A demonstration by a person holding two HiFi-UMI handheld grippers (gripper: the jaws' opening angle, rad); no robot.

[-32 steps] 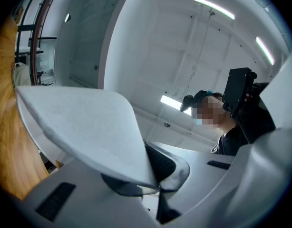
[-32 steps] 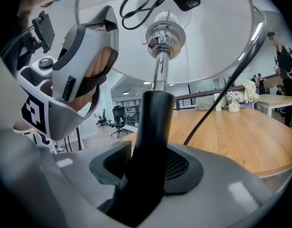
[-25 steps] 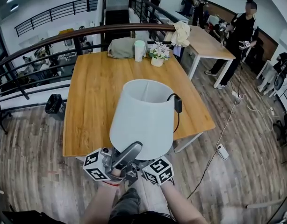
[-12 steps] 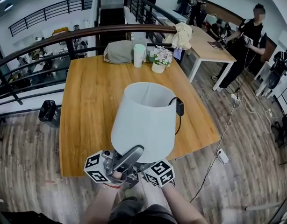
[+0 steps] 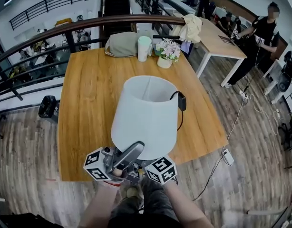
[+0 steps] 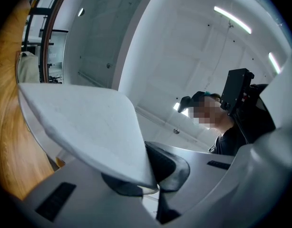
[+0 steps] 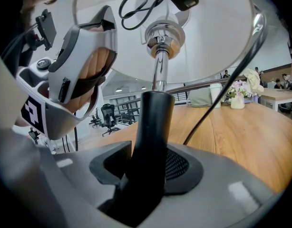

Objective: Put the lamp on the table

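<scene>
Left tongs (image 6: 154,184) are pinched shut on the lower rim of the white shade (image 6: 84,127) of the lamp (image 5: 145,118); right tongs (image 7: 147,170) are clamped around its black stem (image 7: 154,122), below the chrome neck. I hold the lamp in the air over the 6 o'clock edge of the wooden table (image 5: 89,94), not yet set down. Risks, as I judge them: the shade looks thin, so the left pinch could crease it or slip, tilting the lamp. The black cord (image 5: 179,120), draped over the shade's rim at 3 o'clock, could slide off and snag. Placed too near the edge, it could tip off. The shade is plain, tapered, open on top
</scene>
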